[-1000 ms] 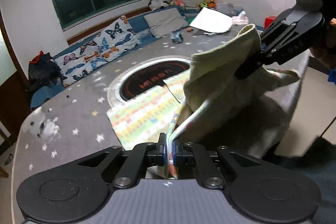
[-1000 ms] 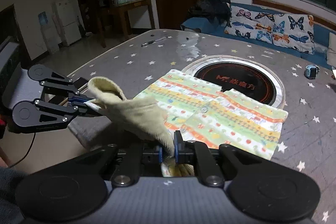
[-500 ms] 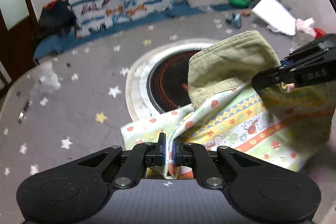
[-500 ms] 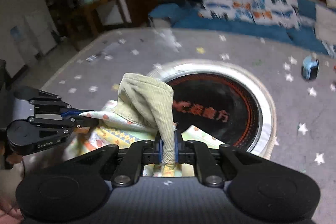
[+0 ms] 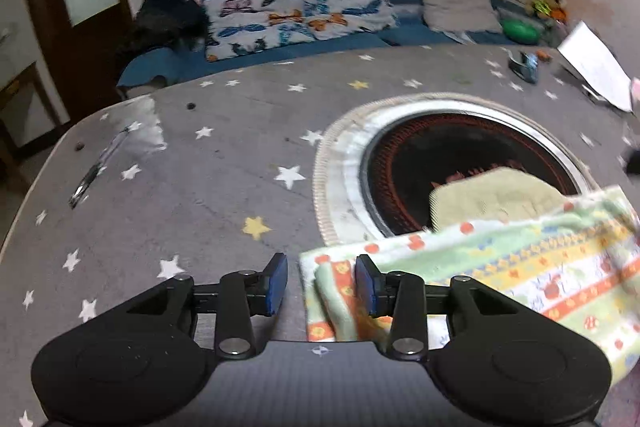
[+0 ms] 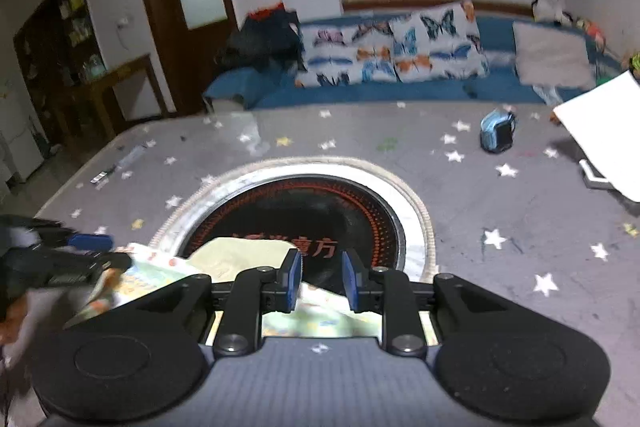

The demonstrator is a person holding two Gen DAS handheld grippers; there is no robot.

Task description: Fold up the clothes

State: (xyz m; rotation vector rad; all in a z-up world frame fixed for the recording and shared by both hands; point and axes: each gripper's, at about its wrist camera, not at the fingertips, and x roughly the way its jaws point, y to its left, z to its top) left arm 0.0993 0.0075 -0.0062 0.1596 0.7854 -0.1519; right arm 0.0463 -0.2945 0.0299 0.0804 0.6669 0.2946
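A small striped, patterned garment lies folded on the grey star-print table, its plain yellow-green inner side showing at the far edge over the round black cooktop. My left gripper is open, with the garment's near left corner lying between its fingers. My right gripper is open just above the garment, which lies below and to the left of it. The left gripper shows at the left in the right wrist view.
A round black cooktop with a metal rim sits in the table. A blue tape measure and white paper lie at the far right. A sofa with butterfly pillows stands behind. A pen lies at the left.
Both grippers carried the garment's edge forward and down over the rest of it, then opened and let go. The cloth now lies flat on the table.
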